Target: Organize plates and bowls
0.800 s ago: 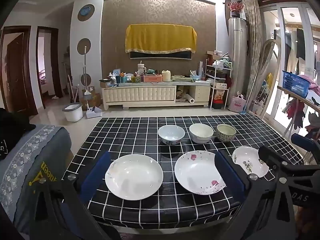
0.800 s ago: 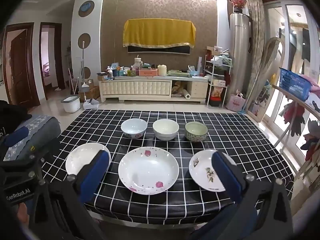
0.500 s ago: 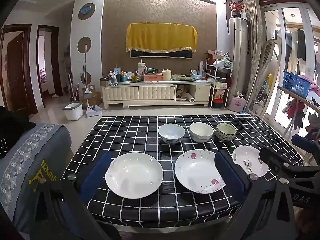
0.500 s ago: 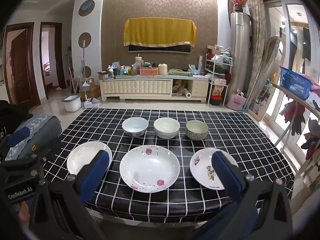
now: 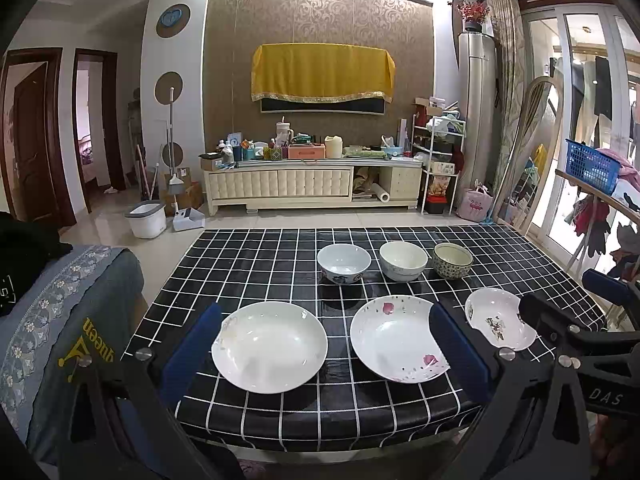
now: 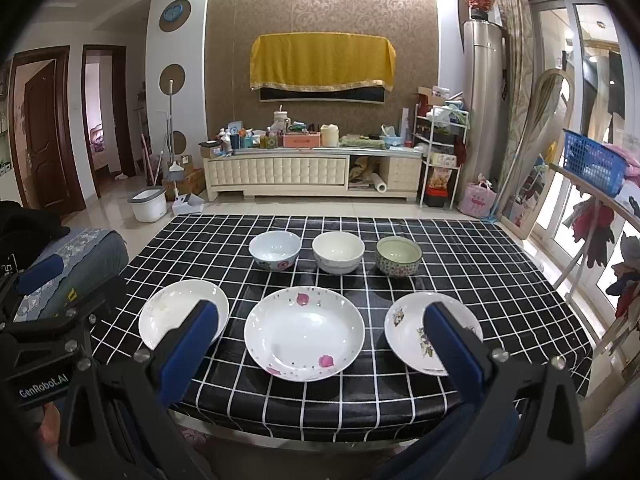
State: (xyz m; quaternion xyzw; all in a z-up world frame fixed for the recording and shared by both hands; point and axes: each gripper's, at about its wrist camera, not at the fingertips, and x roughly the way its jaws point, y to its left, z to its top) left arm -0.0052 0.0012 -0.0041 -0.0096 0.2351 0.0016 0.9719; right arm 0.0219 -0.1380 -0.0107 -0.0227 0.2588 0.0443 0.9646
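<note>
On the black checked table [image 5: 256,256] three plates lie in a front row: a plain white plate [image 5: 269,346], a pink-flowered plate [image 5: 394,338] and a small flowered plate [image 5: 496,322]. Behind them stand a blue-patterned bowl [image 5: 344,263], a white bowl [image 5: 403,260] and a green-patterned bowl [image 5: 453,260]. My left gripper [image 5: 324,352] hovers open over the table's front edge, empty. My right gripper [image 6: 320,344] is open and empty too, framing the pink-flowered plate [image 6: 304,334], with the plain plate [image 6: 176,312], small plate [image 6: 412,330] and the bowls [image 6: 338,252] beyond.
A grey-covered seat [image 5: 60,320] stands left of the table. A drying rack with a blue basket [image 5: 592,166] is at the right. A white TV cabinet [image 5: 312,188] lines the far wall, with a bin [image 5: 146,220] and mop on the floor.
Both views have shifted slightly, so the dishes sit a touch farther off and the table's front edge shows more. Both grippers remain open and the dishes have not moved.
</note>
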